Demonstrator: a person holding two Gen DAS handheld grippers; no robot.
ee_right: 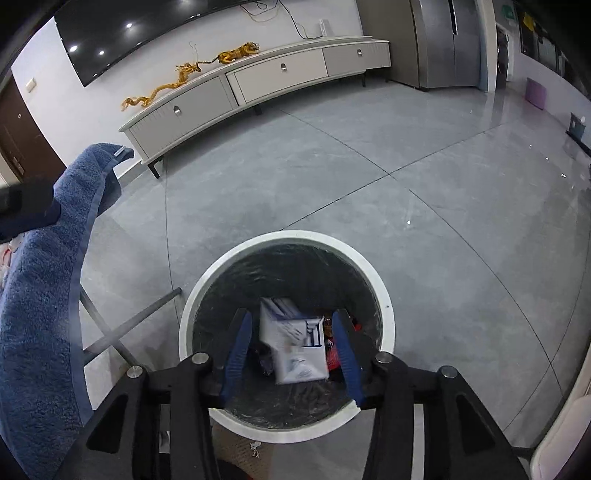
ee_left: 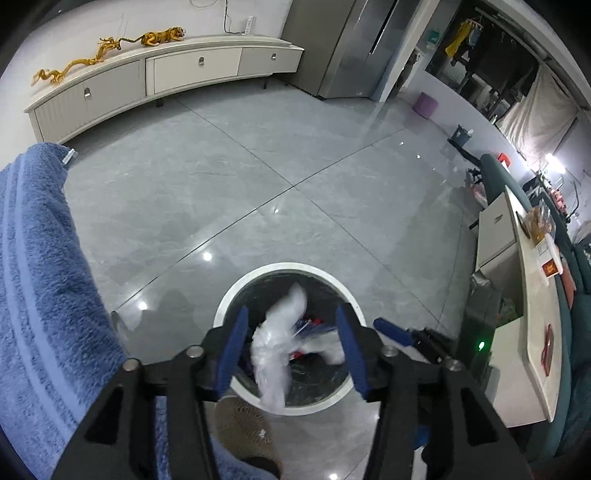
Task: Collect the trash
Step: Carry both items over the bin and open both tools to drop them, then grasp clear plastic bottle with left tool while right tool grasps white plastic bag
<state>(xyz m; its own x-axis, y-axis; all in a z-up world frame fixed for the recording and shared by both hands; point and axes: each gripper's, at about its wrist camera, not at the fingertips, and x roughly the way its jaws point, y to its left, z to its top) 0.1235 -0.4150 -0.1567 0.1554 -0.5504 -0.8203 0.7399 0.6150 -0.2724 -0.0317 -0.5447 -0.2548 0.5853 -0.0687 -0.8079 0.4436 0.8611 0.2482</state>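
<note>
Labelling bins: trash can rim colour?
White rim, black liner inside; clearest in the right wrist view.

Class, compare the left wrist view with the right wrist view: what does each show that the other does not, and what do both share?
Only the left wrist view shows a crumpled clear plastic bag between the open left tool, and a long counter at right.

Only the right wrist view shows a white and blue carton between the open right tool, and a wall-mounted television.

Both show the white-rimmed bin, blue towel and golden dragon figure.
</note>
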